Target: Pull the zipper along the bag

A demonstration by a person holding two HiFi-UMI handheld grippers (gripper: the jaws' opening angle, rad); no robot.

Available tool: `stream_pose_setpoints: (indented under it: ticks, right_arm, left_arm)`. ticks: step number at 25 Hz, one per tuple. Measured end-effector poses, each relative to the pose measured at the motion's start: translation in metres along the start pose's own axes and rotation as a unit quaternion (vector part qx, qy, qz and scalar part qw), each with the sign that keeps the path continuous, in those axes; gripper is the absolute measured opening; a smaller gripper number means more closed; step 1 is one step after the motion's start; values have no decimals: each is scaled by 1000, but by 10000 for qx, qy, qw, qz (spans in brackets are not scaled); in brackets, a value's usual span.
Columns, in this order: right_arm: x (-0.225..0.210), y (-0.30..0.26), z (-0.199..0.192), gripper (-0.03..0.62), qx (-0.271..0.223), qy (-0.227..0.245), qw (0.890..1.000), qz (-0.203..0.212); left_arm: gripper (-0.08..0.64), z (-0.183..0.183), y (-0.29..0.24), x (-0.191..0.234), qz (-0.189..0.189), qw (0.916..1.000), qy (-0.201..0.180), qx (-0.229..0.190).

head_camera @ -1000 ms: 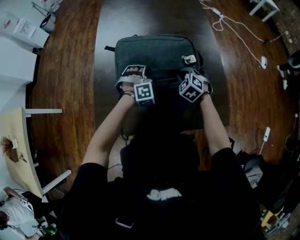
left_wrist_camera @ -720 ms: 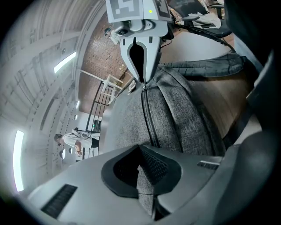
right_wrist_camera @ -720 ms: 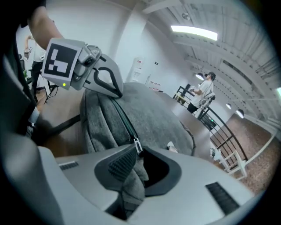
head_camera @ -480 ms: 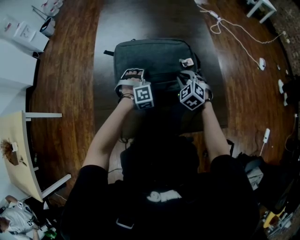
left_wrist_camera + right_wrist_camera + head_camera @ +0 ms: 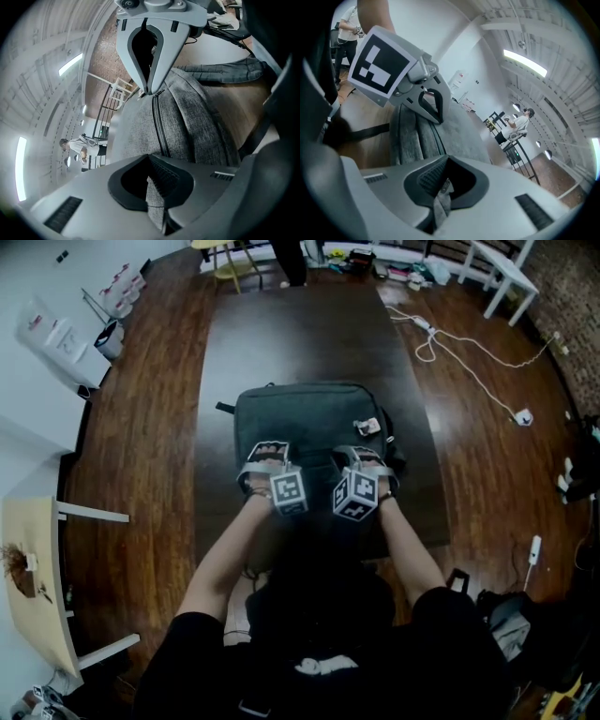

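A grey fabric bag (image 5: 305, 423) lies flat on a dark table (image 5: 291, 334). Both grippers rest at its near edge, side by side. My left gripper (image 5: 266, 450) is shut on a fold of the bag's grey fabric (image 5: 154, 206), and the closed zipper line (image 5: 159, 126) runs away from its jaws. My right gripper (image 5: 360, 456) has just been closing and is now shut on a grey zipper pull strip (image 5: 439, 200) with a small metal piece. The right gripper (image 5: 151, 51) shows ahead in the left gripper view, and the left gripper (image 5: 427, 101) in the right gripper view.
A small tag (image 5: 367, 426) sits on the bag's right side. A white cable (image 5: 469, 362) trails over the wooden floor at the right. A light wooden bench (image 5: 33, 577) stands at the left, white table legs (image 5: 497, 273) at the top right.
The right gripper has shifted left, closer to the left gripper. The left gripper keeps its place on the bag. The head camera now takes in more of the room.
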State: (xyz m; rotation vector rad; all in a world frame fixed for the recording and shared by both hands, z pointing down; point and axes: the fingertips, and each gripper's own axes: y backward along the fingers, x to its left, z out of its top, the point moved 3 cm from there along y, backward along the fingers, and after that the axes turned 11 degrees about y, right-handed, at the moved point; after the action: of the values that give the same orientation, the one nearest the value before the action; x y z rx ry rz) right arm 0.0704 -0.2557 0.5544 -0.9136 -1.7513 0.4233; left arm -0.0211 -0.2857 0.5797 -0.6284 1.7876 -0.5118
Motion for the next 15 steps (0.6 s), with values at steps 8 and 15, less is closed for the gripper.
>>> stream_pose_setpoints:
  ticks: [8,15]
  right_arm:
    - [18,-7,8,23,-150,-6,9995,277]
    - [24,-2,15,23,-148,2,9995,262]
  left_arm:
    - [-5,-2,5,-6,-56,10000,19,43]
    - [-5,-6,11,-13,-282,9995,-38,167]
